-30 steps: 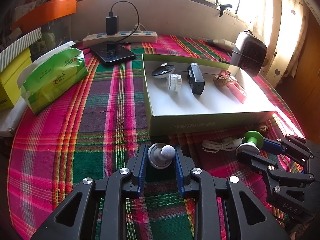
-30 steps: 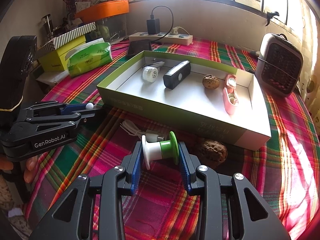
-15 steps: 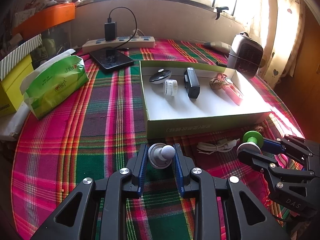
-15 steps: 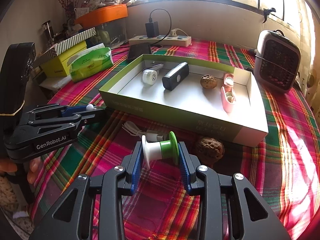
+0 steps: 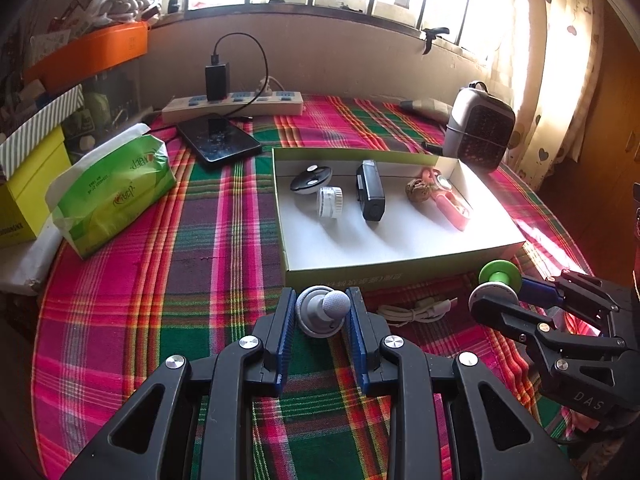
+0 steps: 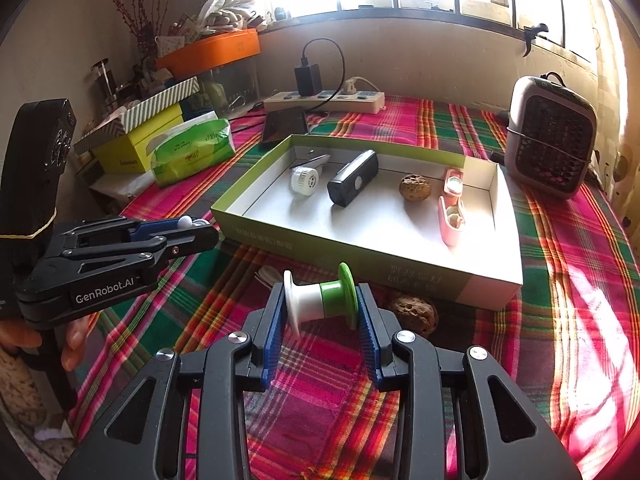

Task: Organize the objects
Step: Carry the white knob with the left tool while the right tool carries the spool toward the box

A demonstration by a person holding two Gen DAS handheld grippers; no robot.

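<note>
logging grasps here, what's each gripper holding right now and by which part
Left gripper clamps the grey-and-white knobbed piece across the sides of its round base. Right gripper pinches the white-and-green spool endwise, one pad on each flange.

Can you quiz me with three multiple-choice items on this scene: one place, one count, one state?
1. Where is the loose brown walnut?
A. inside the box
B. on the plaid cloth before the box
C. on the tissue pack

2. How many walnuts lie inside the green-rimmed cardboard box?
A. one
B. two
C. three

3. What does the right gripper hold?
A. nothing
B. a cable
C. a white-and-green spool

Answers: B, it lies outside the front wall; A, a single one sits inside; C, the jaws clamp the spool's ends.
</note>
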